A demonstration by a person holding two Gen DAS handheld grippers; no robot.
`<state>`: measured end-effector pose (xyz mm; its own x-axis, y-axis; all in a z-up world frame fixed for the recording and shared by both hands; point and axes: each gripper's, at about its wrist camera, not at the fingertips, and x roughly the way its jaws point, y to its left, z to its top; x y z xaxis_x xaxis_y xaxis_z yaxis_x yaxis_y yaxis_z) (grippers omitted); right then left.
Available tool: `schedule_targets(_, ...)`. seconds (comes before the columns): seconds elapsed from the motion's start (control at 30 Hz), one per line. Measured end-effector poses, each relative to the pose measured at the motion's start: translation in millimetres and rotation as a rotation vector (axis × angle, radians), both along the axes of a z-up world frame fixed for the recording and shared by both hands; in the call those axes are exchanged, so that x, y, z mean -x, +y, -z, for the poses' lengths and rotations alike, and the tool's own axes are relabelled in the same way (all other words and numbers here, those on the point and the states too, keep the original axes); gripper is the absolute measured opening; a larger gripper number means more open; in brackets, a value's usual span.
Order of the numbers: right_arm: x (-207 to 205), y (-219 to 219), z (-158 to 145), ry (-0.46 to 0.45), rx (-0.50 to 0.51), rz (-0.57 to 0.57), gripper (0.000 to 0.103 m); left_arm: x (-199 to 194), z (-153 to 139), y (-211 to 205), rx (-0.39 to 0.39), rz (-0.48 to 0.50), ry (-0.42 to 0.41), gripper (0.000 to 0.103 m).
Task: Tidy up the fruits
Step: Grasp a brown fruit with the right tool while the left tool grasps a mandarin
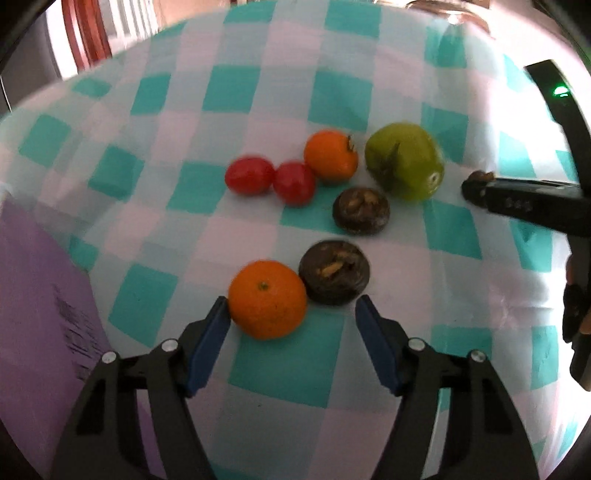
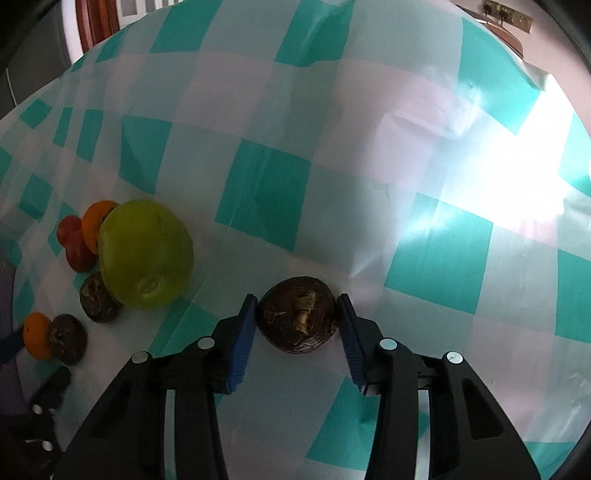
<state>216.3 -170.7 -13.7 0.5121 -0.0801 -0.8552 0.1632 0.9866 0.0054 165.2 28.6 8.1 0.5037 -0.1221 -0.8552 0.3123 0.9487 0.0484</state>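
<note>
We've got the right claw (image 2: 297, 321) pinching a dark brown wrinkled round fruit (image 2: 299, 319). Left claw (image 1: 291, 317) is spread around the round orange tangerine (image 1: 267, 299), only its left pad touching, lining up a grab.

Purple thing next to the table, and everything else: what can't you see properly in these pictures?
- Purple sheet, left wrist view: its dark print is blurred and the picture's edge cuts it off.
- Small tomatoes, right wrist view: partly hidden behind the green fruit.
- Right tool, left wrist view: the frame edge cuts it off, its tip hiding most of the dark brown fruit.
- Shiny object, left wrist view: cropped at the top, unidentifiable.
</note>
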Motion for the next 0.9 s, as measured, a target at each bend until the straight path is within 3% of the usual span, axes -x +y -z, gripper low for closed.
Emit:
schedule_targets(0.03, 0, -1, 0, -0.002, -0.001, 0.003, 0.044, -2, 1, 4, 0.039, -0.021, 0.003, 0.071)
schedule_targets(0.1, 1, -1, -1, -0.003, 0.001, 0.004, 0.044, -4, 1, 1, 0.039, -0.013, 0.001, 0.071)
schedule_targets(0.3, 12, -2, 0, -0.012, 0.01, -0.01, 0.044, 5, -2, -11, 0.129, 0.131, 0.023, 0.07)
schedule_targets(0.5, 17, -1, 0, -0.013, 0.002, 0.0, 0.044, -4, -1, -3, 0.113, 0.051, 0.014, 0.072)
schedule_targets(0.57, 19, 0, 0, -0.013, 0.009, -0.008, 0.044, -6, -1, -2, 0.11, 0.038, 0.008, 0.067)
schedule_targets(0.63, 21, 2, 0, -0.014, 0.019, -0.013, 0.044, -1, -2, -7, 0.089, 0.061, -0.007, 0.045)
schedule_targets(0.67, 22, 2, 0, -0.017, 0.022, -0.013, 0.044, 1, -2, -8, 0.08, 0.068, -0.013, 0.042)
schedule_targets(0.9, 28, 12, 0, -0.015, 0.02, -0.021, 0.043, 3, -4, 2, 0.11, 0.062, -0.011, 0.041)
